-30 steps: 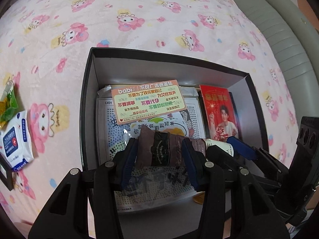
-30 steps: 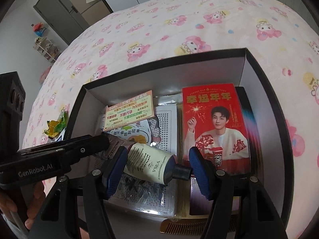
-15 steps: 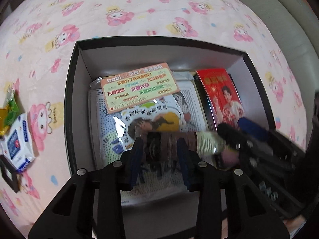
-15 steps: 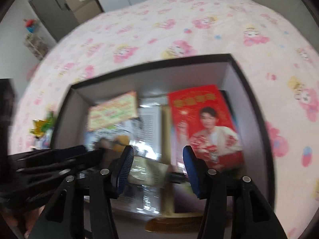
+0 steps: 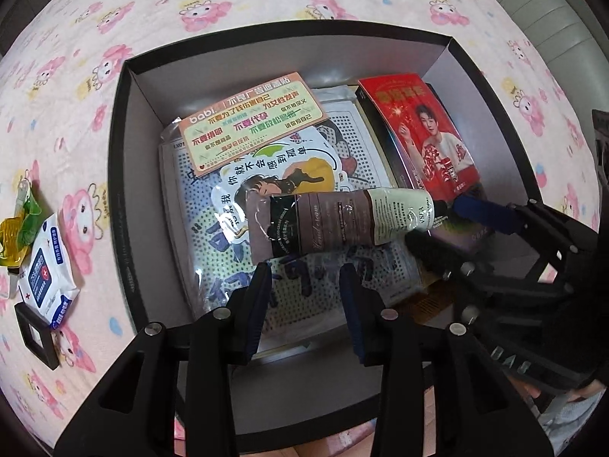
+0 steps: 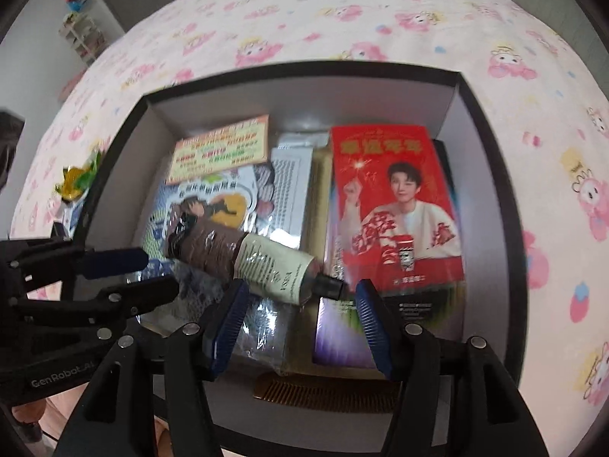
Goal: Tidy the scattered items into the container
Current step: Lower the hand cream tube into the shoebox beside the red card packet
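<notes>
Both grippers hover over the box [image 5: 125, 175], angled down. The left gripper [image 5: 304, 293] and right gripper [image 6: 300, 304] are released, just short of the hand-cream tube [image 5: 338, 222] lying inside.

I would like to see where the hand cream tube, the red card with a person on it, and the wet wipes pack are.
hand cream tube [image 5: 335, 221]: left wrist view, middle of its brown body.
red card [image 6: 396, 205]: right wrist view, centre of its printed face.
wet wipes pack [image 5: 45, 278]: left wrist view, on its blue label.
</notes>
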`<move>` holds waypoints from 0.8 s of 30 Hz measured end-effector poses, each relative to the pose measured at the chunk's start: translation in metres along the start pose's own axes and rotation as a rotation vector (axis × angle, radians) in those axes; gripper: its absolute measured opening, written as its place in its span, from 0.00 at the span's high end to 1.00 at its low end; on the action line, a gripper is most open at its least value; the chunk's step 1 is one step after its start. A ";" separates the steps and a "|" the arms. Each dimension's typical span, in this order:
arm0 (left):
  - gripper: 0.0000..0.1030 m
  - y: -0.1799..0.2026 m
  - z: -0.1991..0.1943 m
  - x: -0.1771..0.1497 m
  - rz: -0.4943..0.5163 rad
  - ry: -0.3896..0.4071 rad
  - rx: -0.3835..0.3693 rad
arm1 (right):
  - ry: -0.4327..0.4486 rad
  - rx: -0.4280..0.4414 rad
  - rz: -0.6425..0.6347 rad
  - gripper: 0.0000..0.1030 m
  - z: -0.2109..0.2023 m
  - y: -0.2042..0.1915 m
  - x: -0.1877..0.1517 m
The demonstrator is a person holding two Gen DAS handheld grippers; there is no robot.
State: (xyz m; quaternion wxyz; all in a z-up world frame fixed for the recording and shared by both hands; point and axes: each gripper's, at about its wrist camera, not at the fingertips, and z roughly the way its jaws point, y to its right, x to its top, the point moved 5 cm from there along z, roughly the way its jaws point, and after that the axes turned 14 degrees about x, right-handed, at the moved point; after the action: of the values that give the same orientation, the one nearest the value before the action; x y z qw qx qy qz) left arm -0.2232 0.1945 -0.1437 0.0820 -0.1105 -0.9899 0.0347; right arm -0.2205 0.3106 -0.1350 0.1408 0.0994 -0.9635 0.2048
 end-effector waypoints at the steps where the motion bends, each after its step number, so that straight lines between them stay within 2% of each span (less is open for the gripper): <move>1: 0.64 0.000 0.001 0.000 -0.002 -0.002 0.003 | -0.008 -0.006 -0.006 0.47 0.002 -0.001 -0.001; 7: 0.64 -0.005 0.008 0.005 -0.025 -0.003 0.020 | -0.036 -0.038 -0.016 0.47 0.010 0.001 -0.002; 13: 0.71 -0.018 0.009 0.018 -0.069 0.006 0.063 | -0.039 -0.094 -0.021 0.47 0.017 -0.001 0.010; 18: 0.71 -0.026 0.007 0.035 -0.091 0.015 0.085 | -0.013 -0.072 0.018 0.47 0.022 0.002 0.029; 21: 0.70 -0.029 0.006 0.042 -0.109 0.014 0.080 | 0.022 -0.025 0.065 0.47 0.016 0.009 0.034; 24: 0.70 -0.027 0.002 0.037 -0.103 0.014 0.066 | 0.028 -0.044 0.083 0.47 0.006 0.016 0.031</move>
State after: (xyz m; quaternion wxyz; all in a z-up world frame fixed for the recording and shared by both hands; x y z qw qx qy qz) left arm -0.2652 0.1763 -0.1379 0.0941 -0.0571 -0.9920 0.0621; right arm -0.2549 0.3177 -0.1367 0.1479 0.0535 -0.9690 0.1906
